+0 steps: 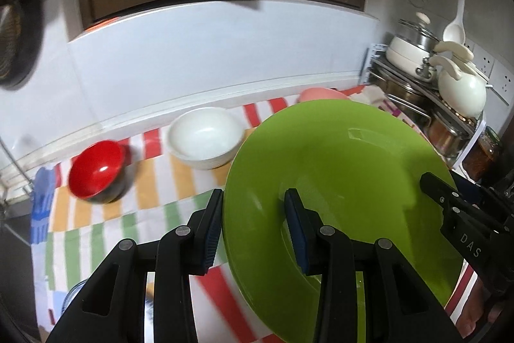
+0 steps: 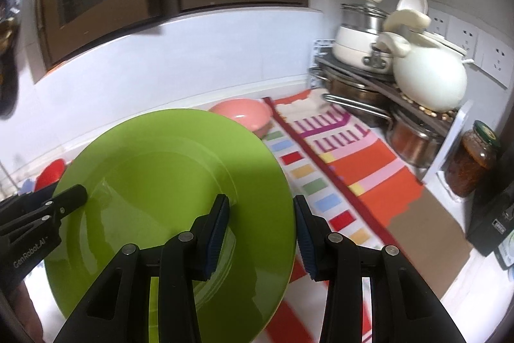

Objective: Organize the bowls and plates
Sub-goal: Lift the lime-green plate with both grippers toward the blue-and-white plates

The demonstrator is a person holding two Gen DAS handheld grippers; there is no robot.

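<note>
We hold the green plate (image 1: 337, 182) by opposite rims: our left gripper (image 1: 253, 229) and right gripper (image 2: 261, 233) each straddle an edge, jaws wide, not visibly clamped.

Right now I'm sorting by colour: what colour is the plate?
Green plate, clearest in the right wrist view.

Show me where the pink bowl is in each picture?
Left wrist view: the pink bowl peeks out just above the top edge of the green plate, right of centre.
Right wrist view: the pink bowl sits at the centre, behind the green plate's upper right rim.
Shared landmark: the big white pot on the rack to the right.
</note>
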